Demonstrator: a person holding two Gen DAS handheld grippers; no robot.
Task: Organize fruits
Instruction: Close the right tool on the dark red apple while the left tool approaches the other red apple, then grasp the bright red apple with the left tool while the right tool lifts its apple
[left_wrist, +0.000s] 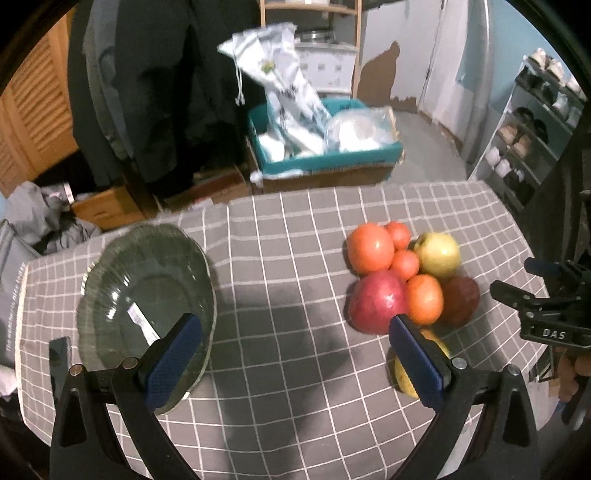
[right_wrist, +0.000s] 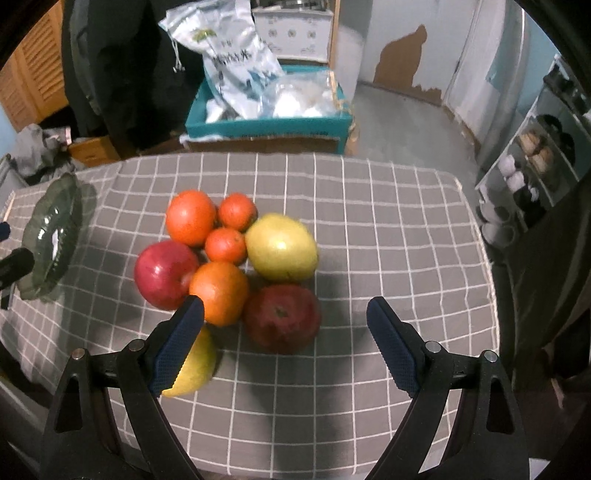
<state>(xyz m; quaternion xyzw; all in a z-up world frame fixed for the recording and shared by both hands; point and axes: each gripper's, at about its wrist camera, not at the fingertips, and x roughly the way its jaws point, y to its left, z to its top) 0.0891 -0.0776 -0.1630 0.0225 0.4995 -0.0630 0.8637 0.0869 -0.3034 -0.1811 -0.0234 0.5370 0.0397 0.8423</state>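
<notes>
A pile of fruit lies on the grey checked tablecloth (right_wrist: 388, 229): a large orange (right_wrist: 190, 217), small oranges, a yellow-green apple (right_wrist: 281, 248), a bright red apple (right_wrist: 164, 274), an orange (right_wrist: 219, 292), a dark red apple (right_wrist: 282, 318) and a yellow fruit (right_wrist: 194, 365) half hidden behind a finger. My right gripper (right_wrist: 285, 345) is open, just short of the dark red apple. My left gripper (left_wrist: 295, 363) is open over bare cloth, between the empty green glass plate (left_wrist: 147, 295) and the fruit pile (left_wrist: 399, 273). The right gripper (left_wrist: 546, 314) shows at the left wrist view's right edge.
The table's far edge drops to a floor with a teal cardboard box (right_wrist: 269, 122) holding plastic bags. A shoe rack (right_wrist: 532, 170) stands at the right, dark hanging clothes (left_wrist: 155, 85) and wooden louvred doors (left_wrist: 33, 110) at the left. A hand (left_wrist: 569, 376) holds the right gripper.
</notes>
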